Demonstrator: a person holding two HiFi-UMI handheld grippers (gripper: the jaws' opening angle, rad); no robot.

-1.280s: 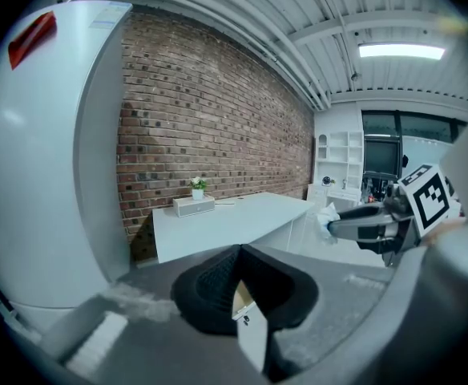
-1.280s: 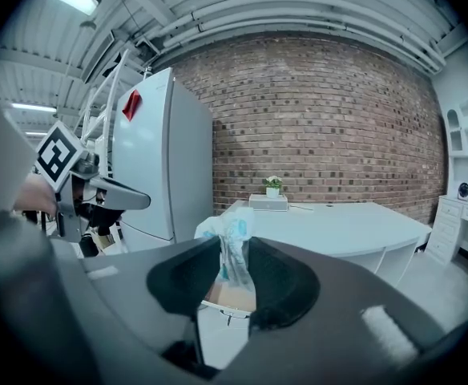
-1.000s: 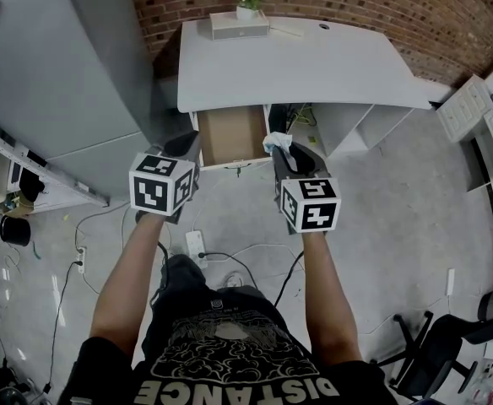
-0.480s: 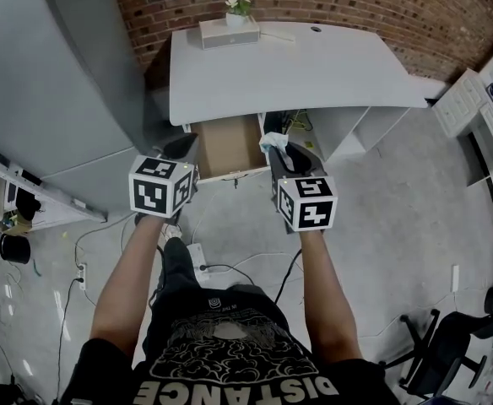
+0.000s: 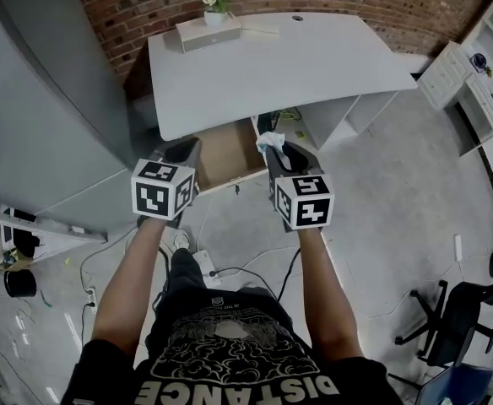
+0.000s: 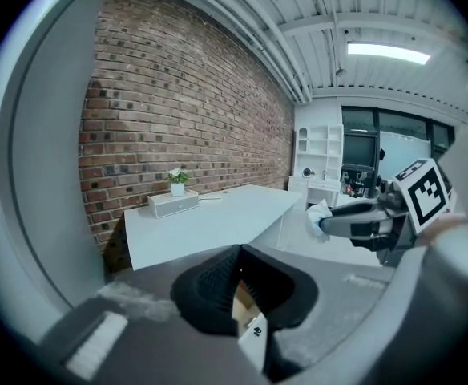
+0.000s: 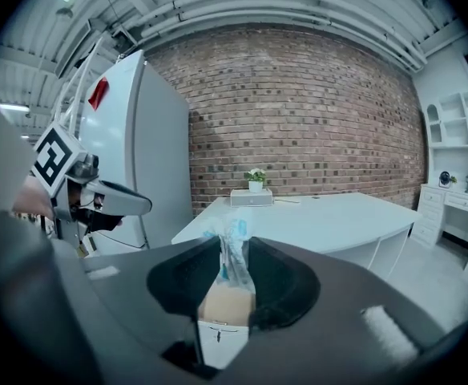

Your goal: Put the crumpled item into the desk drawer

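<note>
Carry step: right gripper (image 5: 276,151) pinches crumpled wad (image 5: 268,139) beside open desk drawer (image 5: 228,153) at wad's 9 o'clock, left gripper (image 5: 184,152) pressed together, empty; next needs shift over drawer, then release.

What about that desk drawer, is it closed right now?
No, the head view shows the drawer pulled out from under the desk, its brown inside exposed.

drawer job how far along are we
Done: the drawer stands open, and the crumpled item is clamped in the right gripper. In hand: the item hangs just beside the drawer's right edge, not yet over it. Left: bring it over the drawer and release.
</note>
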